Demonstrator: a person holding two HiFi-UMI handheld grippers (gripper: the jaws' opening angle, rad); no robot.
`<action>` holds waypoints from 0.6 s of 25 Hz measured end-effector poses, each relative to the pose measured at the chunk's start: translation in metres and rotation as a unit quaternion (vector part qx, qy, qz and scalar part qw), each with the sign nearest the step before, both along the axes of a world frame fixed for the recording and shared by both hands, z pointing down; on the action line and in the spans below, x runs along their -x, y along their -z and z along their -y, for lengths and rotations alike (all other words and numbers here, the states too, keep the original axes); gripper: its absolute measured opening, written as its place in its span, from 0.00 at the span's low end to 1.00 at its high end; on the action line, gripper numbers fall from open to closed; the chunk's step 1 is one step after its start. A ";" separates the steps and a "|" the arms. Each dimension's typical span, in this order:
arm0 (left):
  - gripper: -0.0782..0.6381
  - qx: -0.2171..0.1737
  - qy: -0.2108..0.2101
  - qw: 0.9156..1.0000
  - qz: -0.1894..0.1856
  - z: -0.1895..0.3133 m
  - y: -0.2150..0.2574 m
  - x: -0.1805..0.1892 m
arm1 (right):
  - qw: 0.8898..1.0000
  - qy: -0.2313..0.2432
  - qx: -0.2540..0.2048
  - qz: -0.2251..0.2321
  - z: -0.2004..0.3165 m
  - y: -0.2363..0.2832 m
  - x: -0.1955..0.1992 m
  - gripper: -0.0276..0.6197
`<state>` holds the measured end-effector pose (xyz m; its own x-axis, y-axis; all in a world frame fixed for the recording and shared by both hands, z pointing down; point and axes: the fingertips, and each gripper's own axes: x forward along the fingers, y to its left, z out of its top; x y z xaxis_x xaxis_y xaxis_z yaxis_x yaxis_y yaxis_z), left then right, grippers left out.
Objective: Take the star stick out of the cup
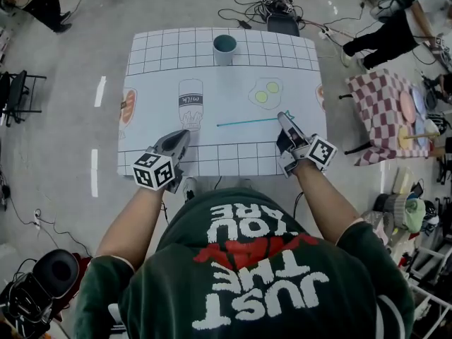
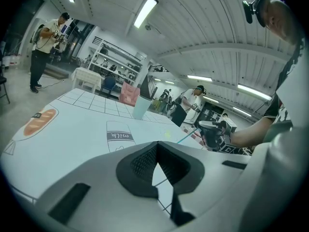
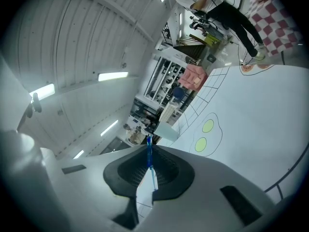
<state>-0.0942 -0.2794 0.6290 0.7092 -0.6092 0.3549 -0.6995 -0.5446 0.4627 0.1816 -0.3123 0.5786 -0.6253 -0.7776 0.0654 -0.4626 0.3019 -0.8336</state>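
Already, in the head view, the stick (image 1: 247,121) is out of the cup (image 1: 224,48), held level low at the counter (image 1: 162,76) by the right tongs (image 1: 283,117). In the left gripper view, the left tongs (image 2: 157,153) are closed and empty. In the right gripper view, the pads are clamped on the stick; only setting it down seems left.

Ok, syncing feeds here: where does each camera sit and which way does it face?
Head view: on the head, looking steeply down at the table; both arms show.
Left gripper view: on the left hand-held gripper, facing the cup across the table; shut jaws show.
Right gripper view: on the right hand-held gripper, rolled sideways, facing the cup; jaws pinch the stick.
Shared: the cup, in all three.
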 end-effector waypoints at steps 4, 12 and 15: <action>0.12 0.000 0.001 1.000 -0.001 0.003 0.001 0.000 | 1.000 -0.007 0.000 0.001 0.004 0.000 -0.002 0.11; 0.12 -0.002 0.004 1.000 -0.005 0.005 0.000 0.002 | 1.000 -0.012 0.006 -0.006 0.004 -0.007 -0.006 0.11; 0.12 -0.002 0.004 1.000 -0.005 0.006 0.000 0.001 | 1.000 -0.008 0.002 -0.007 0.004 -0.007 -0.006 0.11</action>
<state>-0.0952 -0.2857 0.6289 0.7074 -0.6169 0.3450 -0.6995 -0.5410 0.4670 0.1874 -0.3158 0.5852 -0.6122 -0.7869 0.0771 -0.4786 0.2912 -0.8283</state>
